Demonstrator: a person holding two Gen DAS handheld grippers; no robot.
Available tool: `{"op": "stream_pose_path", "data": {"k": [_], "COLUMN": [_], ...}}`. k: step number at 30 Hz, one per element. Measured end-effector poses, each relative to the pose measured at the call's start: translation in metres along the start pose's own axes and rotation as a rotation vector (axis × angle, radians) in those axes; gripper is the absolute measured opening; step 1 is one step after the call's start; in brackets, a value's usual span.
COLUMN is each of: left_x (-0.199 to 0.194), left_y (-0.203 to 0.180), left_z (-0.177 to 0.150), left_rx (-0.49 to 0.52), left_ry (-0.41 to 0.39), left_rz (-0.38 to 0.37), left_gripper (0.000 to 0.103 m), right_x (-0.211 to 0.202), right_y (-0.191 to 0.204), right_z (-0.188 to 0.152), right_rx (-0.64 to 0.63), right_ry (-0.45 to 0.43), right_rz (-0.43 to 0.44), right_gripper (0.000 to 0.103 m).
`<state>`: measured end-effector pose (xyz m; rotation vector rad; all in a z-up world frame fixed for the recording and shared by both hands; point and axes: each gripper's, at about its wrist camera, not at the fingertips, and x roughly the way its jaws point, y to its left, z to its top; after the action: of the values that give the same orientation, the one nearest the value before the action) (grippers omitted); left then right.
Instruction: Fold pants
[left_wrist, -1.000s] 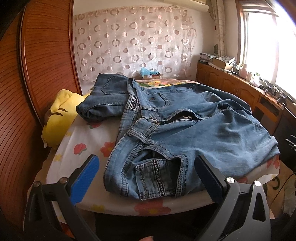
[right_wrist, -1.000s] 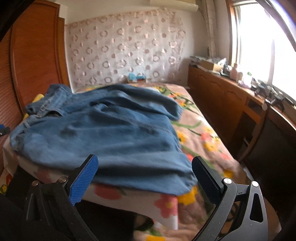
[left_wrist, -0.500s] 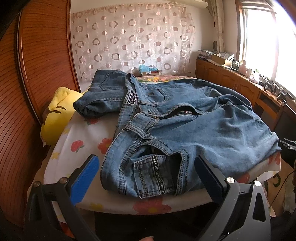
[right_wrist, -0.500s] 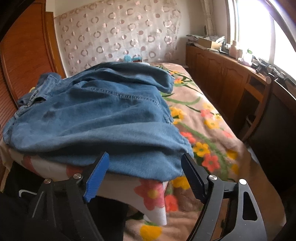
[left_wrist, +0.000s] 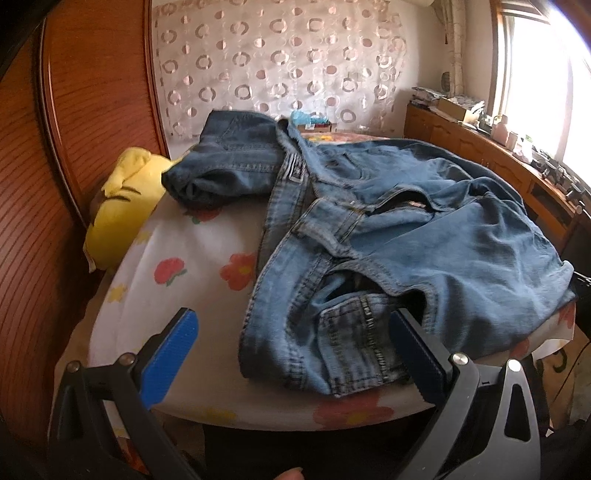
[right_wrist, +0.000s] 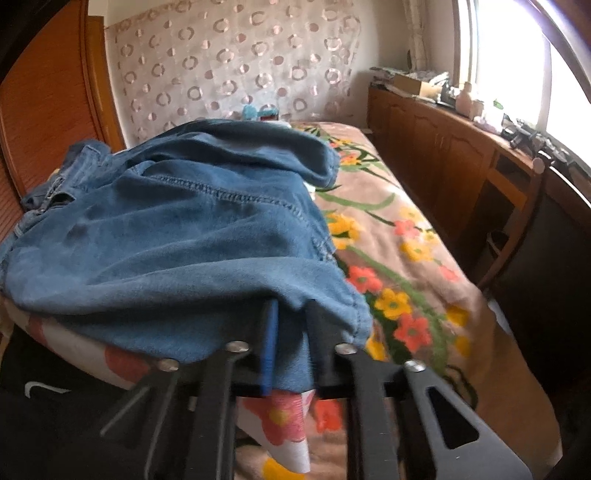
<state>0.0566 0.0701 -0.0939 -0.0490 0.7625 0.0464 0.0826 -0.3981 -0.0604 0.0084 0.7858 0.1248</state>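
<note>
1 pair of blue denim pants (left_wrist: 388, 236) lies crumpled on the bed (left_wrist: 192, 266), bunched toward its near edge, the waistband and a back pocket at the near edge and the open zip fly further in. No container holding anything can be made out; small items line the wooden cabinet (right_wrist: 436, 147) under the window, too small to tell.

2 grippers are in view. The left gripper (left_wrist: 295, 350) is spread wide, its 2 blue pads apart; the right-hand one stands in front of the pocket, but whether it touches the denim cannot be told. The right gripper (right_wrist: 291, 332) is pressed together, pinching a fold of the pants' hem at the bed's near edge, the cloth draped over both fingertips.

The left wrist view alone shows 1 yellow plush toy (left_wrist: 122, 199) at the bed's far left corner against the wooden headboard (left_wrist: 74, 110), the white flower-print sheet (left_wrist: 166, 295), and a fingertip at the bottom edge. The right wrist view alone shows the brown floral blanket (right_wrist: 406, 258) covering the right side of the bed, bare of pants, and the floor beside the cabinet. Both views show the curtain with circle pattern (left_wrist: 277, 55) behind the bed.
</note>
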Motion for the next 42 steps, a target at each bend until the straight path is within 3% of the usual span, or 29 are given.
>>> {"op": "stream_pose_path", "data": {"k": [7,11,16,19,21,22,28,35,40,41,42], "left_x": [0.013,0.015,0.011,0.013,0.017,0.019,0.022,0.014,-0.005,-0.009,-0.012], "left_y": [0.012,0.019,0.033,0.039,0.042,0.043,0.035,0.023,0.016,0.015,0.014], "left_z": [-0.010,-0.012,-0.013,-0.014,-0.015,-0.016,-0.020,-0.016,-0.003,0.000,0.003], "left_rx": [-0.014,-0.034,-0.071,-0.086,-0.094,-0.100,-0.065,-0.029,0.007,0.013,0.016], "left_ry": [0.032,0.028,-0.008,-0.005,-0.001,0.004,0.009,0.001,-0.048,-0.059,-0.070], "left_rz": [0.012,-0.007,-0.055,-0.061,-0.074,-0.091,-0.103,-0.146,-0.145,-0.145,-0.146], "left_gripper": [0.103,0.103,0.092,0.082,0.074,0.072,0.053,0.012,0.006,0.005,0.005], "right_x": [-0.021,-0.021,-0.015,-0.013,-0.013,-0.013,-0.004,0.014,0.019,0.020,0.020], "right_y": [0.000,-0.001,-0.003,-0.001,-0.001,-0.001,0.003,0.008,0.009,0.009,0.009], "right_z": [0.007,0.011,0.008,0.006,0.005,0.005,0.002,0.008,0.013,0.013,0.012], "right_rx": [-0.010,-0.009,0.012,-0.002,-0.008,-0.009,-0.066,-0.125,-0.147,-0.150,-0.149], "right_ry": [-0.084,-0.068,-0.053,-0.049,-0.049,-0.049,-0.017,0.020,0.021,0.020,0.020], "right_rz": [0.001,0.003,0.000,-0.009,-0.015,-0.008,0.005,0.019,0.021,0.029,0.039], "right_gripper": [0.000,0.000,0.002,0.020,0.048,0.050,0.052,0.052,0.051,0.046,0.033]}}
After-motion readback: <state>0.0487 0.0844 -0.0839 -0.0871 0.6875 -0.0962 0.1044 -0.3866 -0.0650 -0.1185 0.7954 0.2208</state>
